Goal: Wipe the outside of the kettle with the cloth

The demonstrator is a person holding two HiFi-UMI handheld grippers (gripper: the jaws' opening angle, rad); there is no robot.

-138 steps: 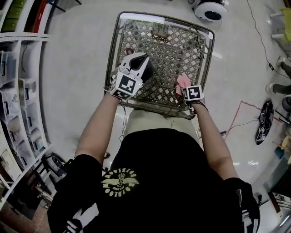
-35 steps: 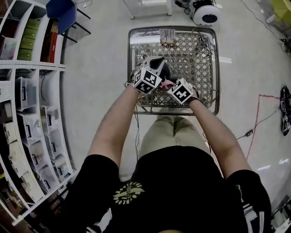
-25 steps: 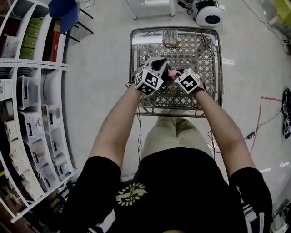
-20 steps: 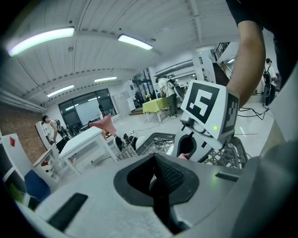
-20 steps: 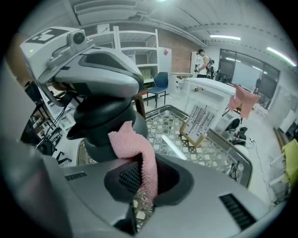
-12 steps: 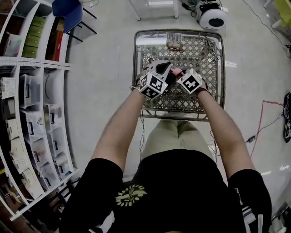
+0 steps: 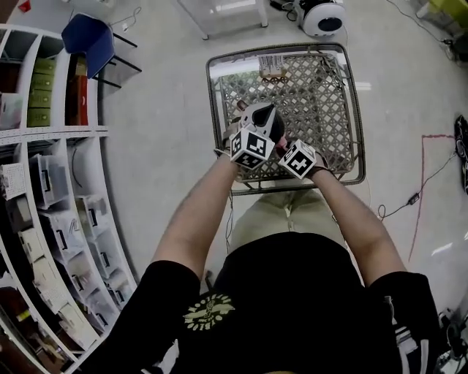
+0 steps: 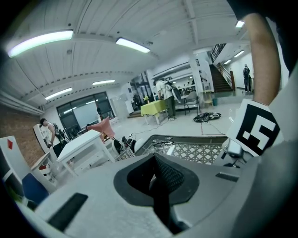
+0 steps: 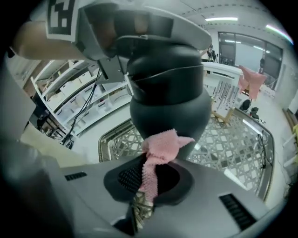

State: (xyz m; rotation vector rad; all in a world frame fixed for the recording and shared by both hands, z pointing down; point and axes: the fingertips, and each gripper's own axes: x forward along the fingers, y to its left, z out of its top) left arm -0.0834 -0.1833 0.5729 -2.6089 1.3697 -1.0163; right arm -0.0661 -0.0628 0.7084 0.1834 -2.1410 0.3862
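Note:
A dark grey kettle (image 7: 262,119) hangs above the metal lattice table (image 7: 322,95). My left gripper (image 7: 252,139) is shut on its handle from above. In the left gripper view only the closed pads (image 8: 167,174) show, and the kettle is hidden. In the right gripper view the kettle (image 9: 167,93) fills the middle. My right gripper (image 9: 149,179) is shut on a pink cloth (image 9: 160,148). The cloth's free end lies against the kettle's lower belly. In the head view the right gripper (image 7: 289,150) sits just right of the left one, on the kettle's near side.
White shelving with bins (image 7: 44,182) runs along the left. A blue chair (image 7: 88,44) stands beyond it. A small tagged item (image 7: 272,67) lies at the table's far edge. On the floor are a round white device (image 7: 322,16) and a red cable (image 7: 420,182).
My right gripper has drawn the cloth toward me along the kettle's side, ending closer to the left gripper. The left gripper has kept the kettle in place.

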